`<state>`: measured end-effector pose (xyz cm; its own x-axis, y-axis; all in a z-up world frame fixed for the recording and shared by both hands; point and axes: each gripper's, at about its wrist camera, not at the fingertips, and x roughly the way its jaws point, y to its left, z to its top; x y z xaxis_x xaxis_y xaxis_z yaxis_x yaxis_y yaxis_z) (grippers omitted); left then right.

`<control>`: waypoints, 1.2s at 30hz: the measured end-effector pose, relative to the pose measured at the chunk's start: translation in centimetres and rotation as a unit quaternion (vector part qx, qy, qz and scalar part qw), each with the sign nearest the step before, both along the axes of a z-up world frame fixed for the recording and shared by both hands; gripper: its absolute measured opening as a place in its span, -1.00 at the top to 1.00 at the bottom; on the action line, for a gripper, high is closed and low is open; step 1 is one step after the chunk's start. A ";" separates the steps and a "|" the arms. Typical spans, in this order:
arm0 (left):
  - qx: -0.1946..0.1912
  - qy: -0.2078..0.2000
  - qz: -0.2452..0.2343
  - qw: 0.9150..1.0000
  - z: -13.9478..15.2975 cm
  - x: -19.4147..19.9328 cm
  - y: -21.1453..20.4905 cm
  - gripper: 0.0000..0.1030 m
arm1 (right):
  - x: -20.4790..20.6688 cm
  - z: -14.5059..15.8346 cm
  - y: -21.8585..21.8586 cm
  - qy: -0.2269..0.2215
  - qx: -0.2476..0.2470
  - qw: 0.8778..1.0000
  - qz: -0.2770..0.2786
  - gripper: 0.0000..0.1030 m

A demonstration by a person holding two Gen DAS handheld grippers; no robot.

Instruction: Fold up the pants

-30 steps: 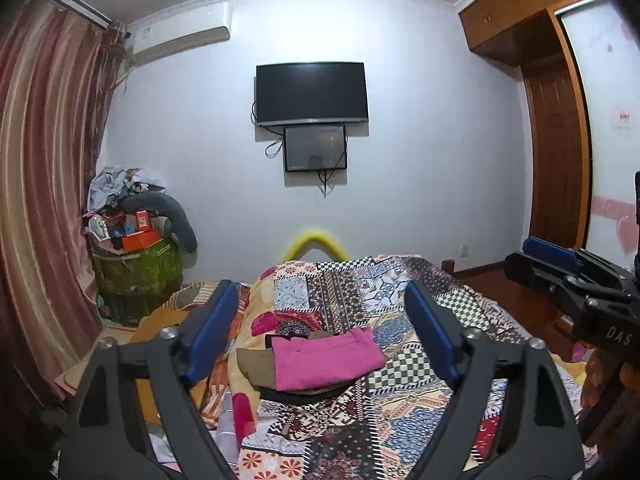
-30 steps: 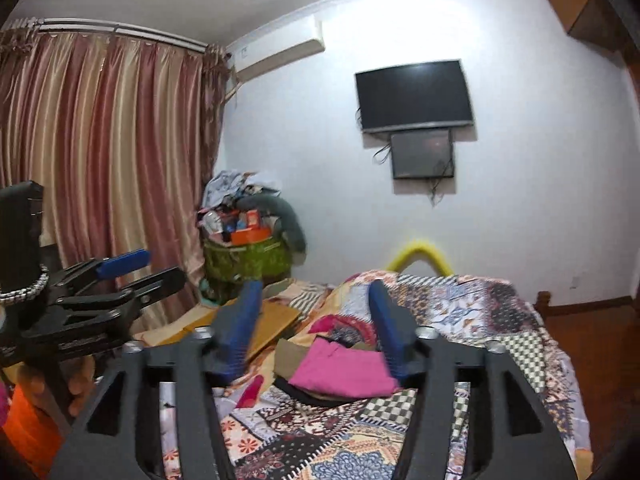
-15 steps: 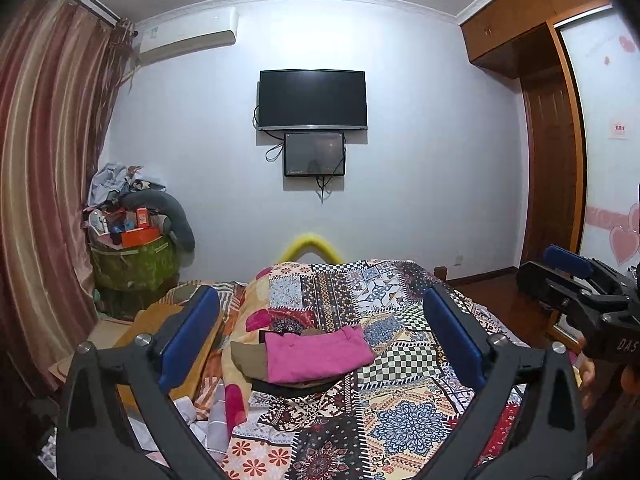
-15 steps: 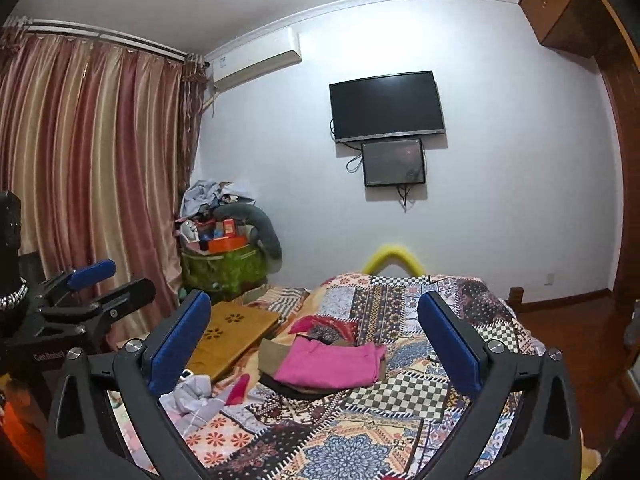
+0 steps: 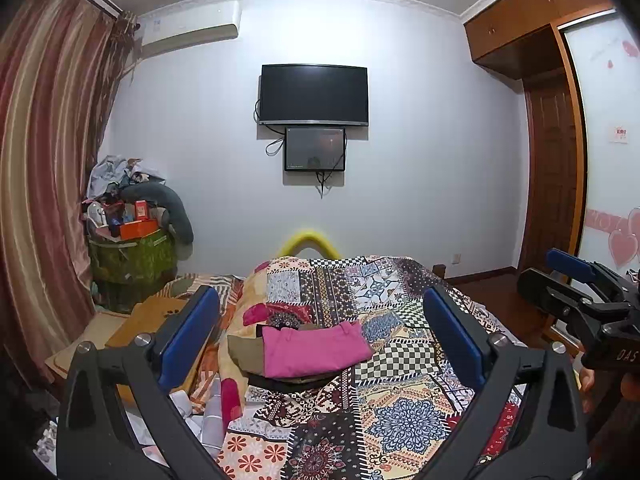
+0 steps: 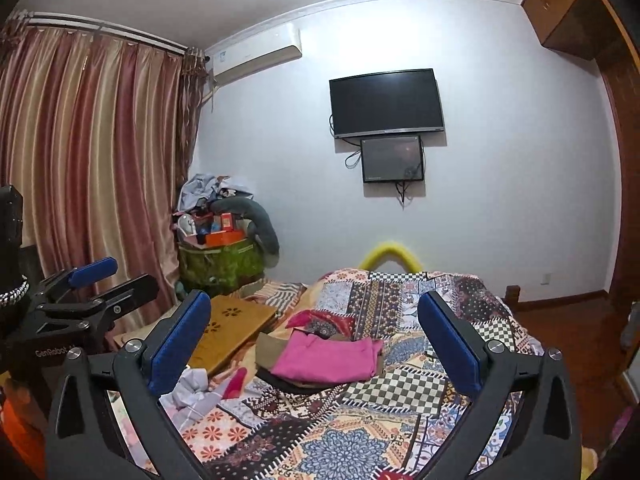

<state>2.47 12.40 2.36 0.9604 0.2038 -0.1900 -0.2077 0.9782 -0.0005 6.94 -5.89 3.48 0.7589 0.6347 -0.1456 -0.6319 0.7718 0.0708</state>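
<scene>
Folded pink pants (image 5: 316,350) lie on top of a small stack of folded brown and black clothes on the patchwork bedspread (image 5: 400,400). They also show in the right wrist view (image 6: 328,360). My left gripper (image 5: 320,336) is open and empty, held well back from the stack. My right gripper (image 6: 314,340) is open and empty too, also held back above the near part of the bed. Each gripper shows at the edge of the other's view: the right one (image 5: 580,292) and the left one (image 6: 100,288).
A wooden lap board (image 6: 232,328) and crumpled light clothes (image 6: 188,392) lie left of the stack. A green bin piled with clutter (image 5: 132,248) stands by the curtains (image 6: 88,160). A yellow bed rail (image 5: 306,240), wall TV (image 5: 314,94) and wardrobe (image 5: 560,160) are beyond.
Both grippers have opened wider and pulled back and up from the stack. The pink pants stay on the pile.
</scene>
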 end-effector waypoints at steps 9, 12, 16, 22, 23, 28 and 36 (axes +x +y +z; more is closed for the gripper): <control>-0.007 0.006 0.005 1.000 -0.5 0.1 0.3 -1.00 | 0.2 -0.4 0.2 0.011 -0.008 1.000 0.000 -1.00; -0.009 0.008 0.006 1.000 -0.6 0.2 0.4 -1.00 | 0.2 -0.4 0.2 0.012 -0.008 1.000 0.000 -1.00; -0.011 0.010 0.005 1.000 -0.6 0.3 0.4 -1.00 | 0.2 -0.4 0.1 0.013 -0.009 1.000 -0.001 -1.00; -0.007 0.012 0.006 1.000 -0.7 0.4 0.2 -1.00 | 0.3 -0.4 -0.1 0.015 -0.010 1.000 -0.002 -1.00; -0.007 0.012 0.006 1.000 -0.7 0.4 0.2 -1.00 | 0.3 -0.4 -0.1 0.014 -0.010 1.000 -0.002 -1.00; -0.009 0.013 0.005 1.000 -0.7 0.4 0.2 -1.00 | 0.3 -0.4 -0.2 0.014 -0.009 1.000 -0.002 -1.00; -0.005 0.014 0.005 1.000 -0.7 0.4 0.0 -1.00 | 0.3 -0.4 -0.3 0.016 -0.008 1.000 -0.003 -1.00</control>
<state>2.88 12.44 1.65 0.9525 0.2108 -0.2197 -0.2171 0.9761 -0.0045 7.28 -6.17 3.07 0.7572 0.6277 -0.1809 -0.6250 0.7767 0.0790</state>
